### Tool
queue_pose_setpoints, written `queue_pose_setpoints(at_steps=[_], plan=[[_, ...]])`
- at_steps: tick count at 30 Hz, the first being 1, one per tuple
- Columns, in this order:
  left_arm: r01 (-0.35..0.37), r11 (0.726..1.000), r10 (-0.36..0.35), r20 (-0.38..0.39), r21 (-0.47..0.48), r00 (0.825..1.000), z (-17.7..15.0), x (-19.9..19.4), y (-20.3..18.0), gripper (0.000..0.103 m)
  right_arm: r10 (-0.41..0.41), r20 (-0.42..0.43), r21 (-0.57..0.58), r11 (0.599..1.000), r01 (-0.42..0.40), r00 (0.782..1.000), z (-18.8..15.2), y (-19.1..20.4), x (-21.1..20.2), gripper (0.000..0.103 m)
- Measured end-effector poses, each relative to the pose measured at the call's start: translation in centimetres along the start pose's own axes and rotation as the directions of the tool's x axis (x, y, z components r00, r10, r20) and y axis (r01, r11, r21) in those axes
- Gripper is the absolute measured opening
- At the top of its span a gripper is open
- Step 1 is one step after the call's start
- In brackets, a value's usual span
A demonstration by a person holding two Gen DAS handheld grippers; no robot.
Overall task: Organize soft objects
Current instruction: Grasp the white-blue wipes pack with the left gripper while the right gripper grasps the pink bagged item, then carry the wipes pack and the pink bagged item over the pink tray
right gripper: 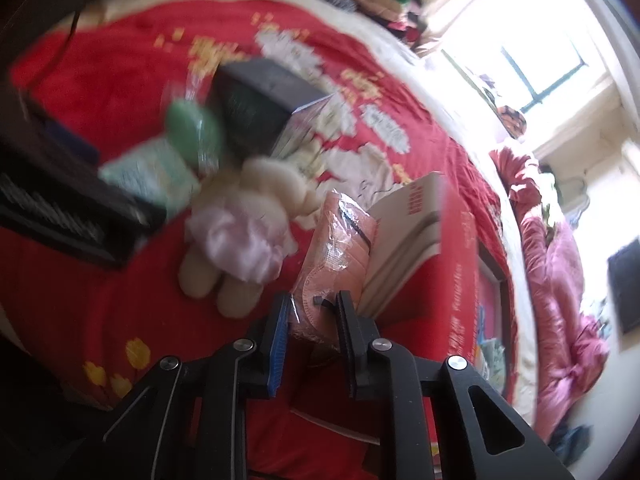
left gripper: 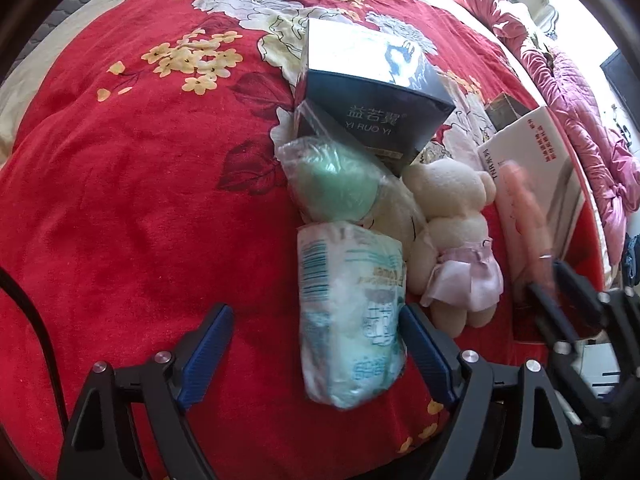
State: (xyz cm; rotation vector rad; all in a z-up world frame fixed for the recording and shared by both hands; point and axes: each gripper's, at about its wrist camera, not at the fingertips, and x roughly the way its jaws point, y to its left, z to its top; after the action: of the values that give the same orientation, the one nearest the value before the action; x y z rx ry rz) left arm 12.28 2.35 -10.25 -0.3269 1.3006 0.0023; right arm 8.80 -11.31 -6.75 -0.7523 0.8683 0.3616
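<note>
The pink wrapped mask packet (right gripper: pixel 336 248) sits clamped between the right gripper (right gripper: pixel 312 344) pads, a white book (right gripper: pixel 412 232) just beyond. The tissue pack (left gripper: pixel 352 320) lies between the left gripper (left gripper: pixel 316 356) jaws, which stand apart; a plush toy (left gripper: pixel 448 232) lies beside it.

Red floral bedspread (left gripper: pixel 140 200), on it: tissue pack (left gripper: pixel 352 320), plush bear (left gripper: pixel 452 220), dark box (left gripper: pixel 372 92), white box (left gripper: pixel 532 152).

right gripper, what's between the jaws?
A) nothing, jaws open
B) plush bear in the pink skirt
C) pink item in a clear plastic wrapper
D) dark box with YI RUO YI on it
C: in the right wrist view the right gripper is closed on the pink wrapped item, while the plush bear lies apart to its left.
</note>
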Motion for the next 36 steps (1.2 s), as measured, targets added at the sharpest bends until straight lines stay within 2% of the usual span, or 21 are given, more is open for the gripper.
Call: queue_pose_setpoints(at_steps=[1,4,6,8,11,15,23,32,36], plan=[[-0.001,1.0,0.001,0.0,0.001,1.0,0.0,0.1,-0.1,0.084,0.026,0.013,0.039,0.999,-0.027,1.0,0.0,-0.6,-0.5,0.021],[0.0,1.0,0.0,0.01,0.016,1.0,-0.1,0.0,-0.5,0.073,0.098,0.047,0.155,0.982,-0.104,0.994,-0.2,-2.3,-1.7,0.02],[0.028,0.999,-0.028,0.01,0.021,1.0,-0.2,-0.1,-0.8,0.048,0.149,0.077,0.23,0.959,-0.163,0.986,-0.4,-3.3,-2.2,0.02],[0.077,0.997,-0.077,0.003,0.024,0.997,-0.2,-0.1,-1.0,0.031,0.181,0.096,0.276,0.94,-0.2,0.979,-0.6,-3.9,-2.5,0.02],[0.087,0.995,-0.088,0.017,0.05,0.996,-0.5,-0.1,-1.4,0.026,0.219,0.123,0.318,0.915,-0.248,0.968,-0.9,-4.3,-3.2,0.02],[0.121,0.992,-0.123,0.048,0.034,0.991,-1.0,-1.3,-0.9,0.024,0.265,0.158,0.361,0.881,-0.305,0.951,-1.1,-4.8,-3.9,0.02],[0.116,0.993,-0.119,0.081,0.033,0.99,-1.9,-4.2,-0.8,0.024,0.299,0.22,0.421,0.83,-0.367,0.929,-1.1,-5.9,-5.4,0.02],[0.078,0.993,-0.092,0.176,0.088,0.98,-2.4,-9.1,-2.3,0.024,0.285,0.267,0.436,0.816,-0.379,0.921,-1.4,-6.9,-7.3,0.02],[0.074,0.991,-0.097,0.202,0.115,0.975,-2.7,-10.4,-3.5,0.024,0.256,0.287,0.443,0.819,-0.365,0.923,-1.6,-7.6,-8.4,0.02]])
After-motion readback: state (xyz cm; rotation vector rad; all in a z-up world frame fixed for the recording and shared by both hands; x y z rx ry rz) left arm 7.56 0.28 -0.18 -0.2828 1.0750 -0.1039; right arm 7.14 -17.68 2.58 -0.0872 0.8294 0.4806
